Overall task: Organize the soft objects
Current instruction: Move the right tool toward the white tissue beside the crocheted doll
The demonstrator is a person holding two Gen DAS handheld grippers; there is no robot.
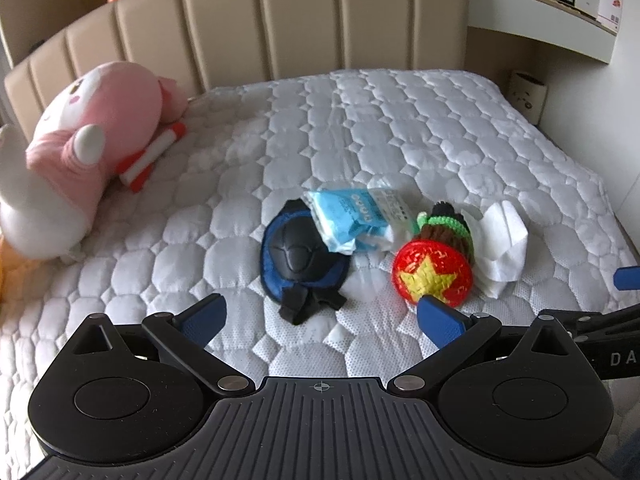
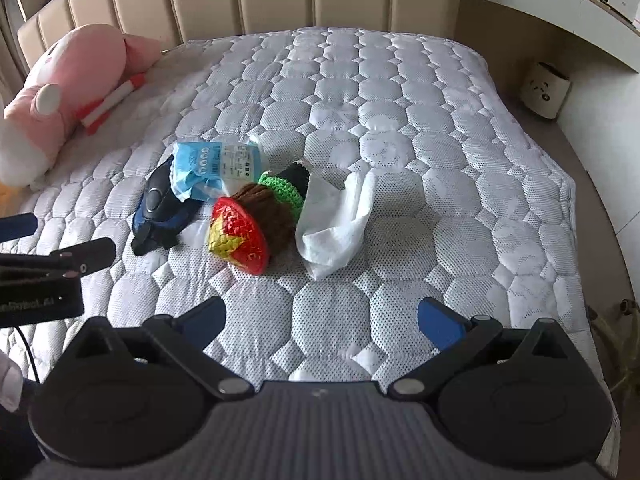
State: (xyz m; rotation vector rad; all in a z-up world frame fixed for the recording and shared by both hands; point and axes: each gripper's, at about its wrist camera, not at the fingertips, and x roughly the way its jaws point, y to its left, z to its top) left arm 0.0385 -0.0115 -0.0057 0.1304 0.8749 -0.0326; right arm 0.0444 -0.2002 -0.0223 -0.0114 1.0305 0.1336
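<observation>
A small heap lies mid-mattress: a blue and black knee pad [image 1: 298, 256] [image 2: 162, 206], a light blue tissue pack [image 1: 352, 216] [image 2: 212, 168] resting partly on it, a crocheted toy with a red star-marked cap [image 1: 434, 272] [image 2: 244, 232], and a white tissue sheet [image 1: 502, 240] [image 2: 340, 220]. My left gripper [image 1: 320, 320] hovers open just short of the knee pad, its right finger near the red cap. My right gripper [image 2: 320, 320] is open above bare mattress, nearer than the toy and tissue. Neither holds anything.
A big pink and white plush [image 1: 84, 140] [image 2: 60, 92] lies at the left by the beige headboard [image 1: 280, 20], with a red and white object [image 1: 154, 152] beside it. A cream bin [image 2: 546, 90] stands on the floor right of the quilted mattress [image 2: 400, 120].
</observation>
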